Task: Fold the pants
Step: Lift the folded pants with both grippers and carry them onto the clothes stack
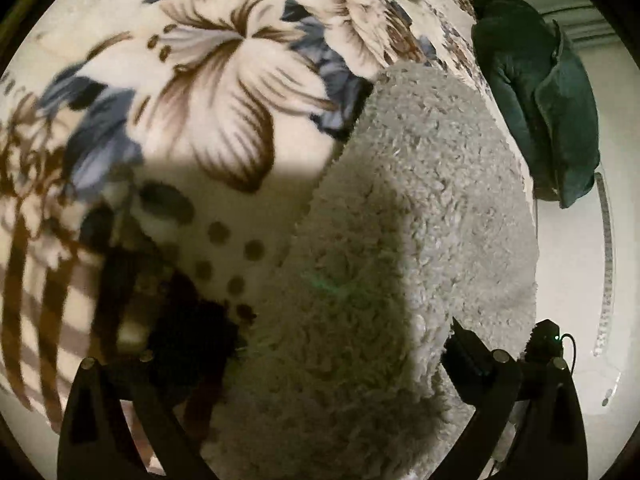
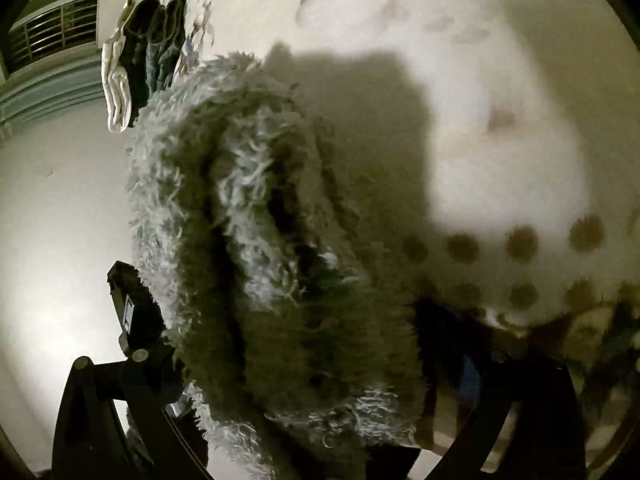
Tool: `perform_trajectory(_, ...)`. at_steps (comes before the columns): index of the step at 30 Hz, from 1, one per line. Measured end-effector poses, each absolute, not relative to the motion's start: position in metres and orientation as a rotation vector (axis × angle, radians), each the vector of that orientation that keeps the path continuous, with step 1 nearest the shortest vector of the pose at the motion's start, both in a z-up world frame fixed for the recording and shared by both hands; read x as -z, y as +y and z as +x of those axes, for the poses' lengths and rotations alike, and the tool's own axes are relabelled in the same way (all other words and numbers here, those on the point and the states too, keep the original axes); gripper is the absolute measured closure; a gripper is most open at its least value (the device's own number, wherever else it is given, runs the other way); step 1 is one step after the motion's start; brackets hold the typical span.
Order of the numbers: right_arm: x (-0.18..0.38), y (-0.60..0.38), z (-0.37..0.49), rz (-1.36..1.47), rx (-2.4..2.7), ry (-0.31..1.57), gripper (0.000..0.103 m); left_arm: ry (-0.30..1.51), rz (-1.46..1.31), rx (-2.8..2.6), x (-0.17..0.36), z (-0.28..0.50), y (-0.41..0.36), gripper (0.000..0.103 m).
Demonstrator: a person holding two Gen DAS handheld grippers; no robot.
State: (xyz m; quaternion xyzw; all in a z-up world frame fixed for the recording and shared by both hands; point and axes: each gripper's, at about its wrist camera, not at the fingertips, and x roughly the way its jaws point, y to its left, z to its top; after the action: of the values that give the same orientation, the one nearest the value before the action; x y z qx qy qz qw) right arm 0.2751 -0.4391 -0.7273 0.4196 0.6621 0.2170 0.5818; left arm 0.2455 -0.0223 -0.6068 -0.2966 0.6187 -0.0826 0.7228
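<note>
I see a floral blanket [image 1: 224, 92] w/ brown & blue blooms, a dark green garment [image 1: 552, 112] hanging off its edge, folded clothes stack [image 2: 140, 52], railing [image 2: 52, 36].

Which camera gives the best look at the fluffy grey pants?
The left wrist view: the fluffy grey pants spread in focus across the floral blanket, edges traceable. The right wrist view shows the pants bunched, blurred and shadowed, too close to see their outline.
</note>
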Motion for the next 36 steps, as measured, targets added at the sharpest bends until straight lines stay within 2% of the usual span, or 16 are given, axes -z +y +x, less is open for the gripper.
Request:
perform_trajectory(2, 0.724, -0.440, 0.274, 0.981, -0.505, 1.527, 0.000, 1.368, -0.669, 0.202, 0.606, 0.248, -0.023, 0.001)
perform_trajectory(3, 0.721, -0.435, 0.277, 0.986, -0.510, 1.504, 0.009, 1.362, -0.661, 0.212, 0.605, 0.248, -0.024, 0.002)
perform_trajectory(4, 0.716, -0.434, 0.276, 0.991, -0.524, 1.475, 0.036, 1.349, -0.652, 0.228, 0.600, 0.246, -0.023, 0.006)
perform_trajectory(5, 0.713, -0.431, 0.276, 0.999, -0.539, 1.465, 0.048, 1.331, -0.653, 0.257, 0.596, 0.246, -0.025, 0.022)
perform_trajectory(7, 0.704, -0.426, 0.276, 0.994, -0.526, 1.441, 0.056, 1.307, -0.650, 0.302, 0.589, 0.244, -0.029, 0.061)
perform_trajectory(10, 0.691, -0.420, 0.277, 0.992, -0.519, 1.412, 0.061, 1.270, -0.631, 0.327, 0.575, 0.243, -0.032, 0.069)
perform_trajectory(17, 0.645, -0.435, 0.263, 1.046, -0.529, 1.365, 0.065, 1.227, -0.670, 0.353, 0.527, 0.231, -0.025, 0.071)
perform_trajectory(25, 0.538, -0.423, 0.292, 1.019, -0.590, 1.314, 0.065, 1.158, -0.684, 0.333, 0.427, 0.248, -0.004, 0.071)
perform_trajectory(31, 0.435, -0.379, 0.384, 0.973, -0.645, 1.219, 0.065, 1.055, -0.666, 0.342, 0.333, 0.330, 0.033, 0.071)
perform_trajectory(36, 0.374, -0.323, 0.496, 0.966, -0.643, 1.129, 0.065, 0.990, -0.667, 0.361, 0.272, 0.443, 0.084, 0.071)
